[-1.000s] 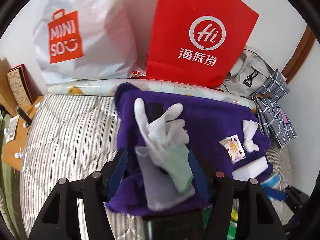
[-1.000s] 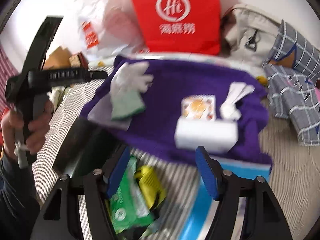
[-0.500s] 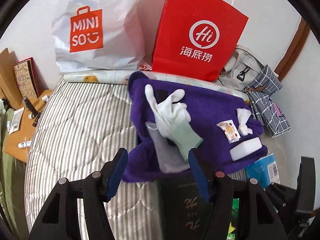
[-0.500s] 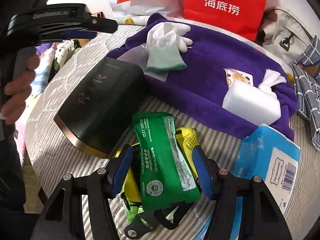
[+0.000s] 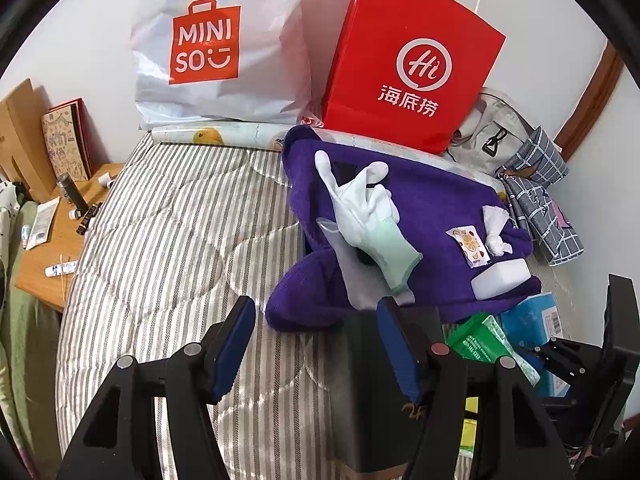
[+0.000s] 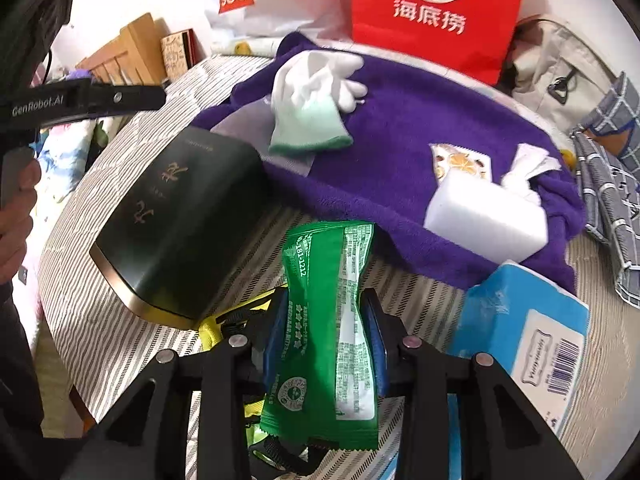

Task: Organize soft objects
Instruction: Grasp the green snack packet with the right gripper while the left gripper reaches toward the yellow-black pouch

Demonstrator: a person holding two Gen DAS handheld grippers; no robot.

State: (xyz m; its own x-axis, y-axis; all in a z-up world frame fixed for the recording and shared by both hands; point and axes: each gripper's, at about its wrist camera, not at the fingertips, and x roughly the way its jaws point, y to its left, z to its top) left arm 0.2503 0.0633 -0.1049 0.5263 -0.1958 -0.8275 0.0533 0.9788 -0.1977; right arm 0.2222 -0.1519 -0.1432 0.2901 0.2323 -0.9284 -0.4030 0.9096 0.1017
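A purple towel (image 5: 432,216) (image 6: 404,128) lies on the striped mattress (image 5: 168,240). On it lie a white and green glove (image 5: 368,216) (image 6: 312,100), a small sachet (image 5: 468,246), a crumpled tissue (image 5: 496,228) and a white sponge block (image 5: 502,278) (image 6: 484,220). My right gripper (image 6: 324,320) is shut on a green soft packet (image 6: 332,320), squeezing its middle. My left gripper (image 5: 316,332) is open and empty, drawn back in front of the towel's near corner.
A dark green box (image 6: 180,220) lies left of the packet. A blue tissue pack (image 6: 528,328) lies to its right. A red paper bag (image 5: 412,60), a white Miniso bag (image 5: 216,40) and grey bags (image 5: 532,184) line the wall. A wooden side table (image 5: 52,240) stands left.
My right gripper came down over the green packet and shut on it. My left gripper drew back from the glove and towel.
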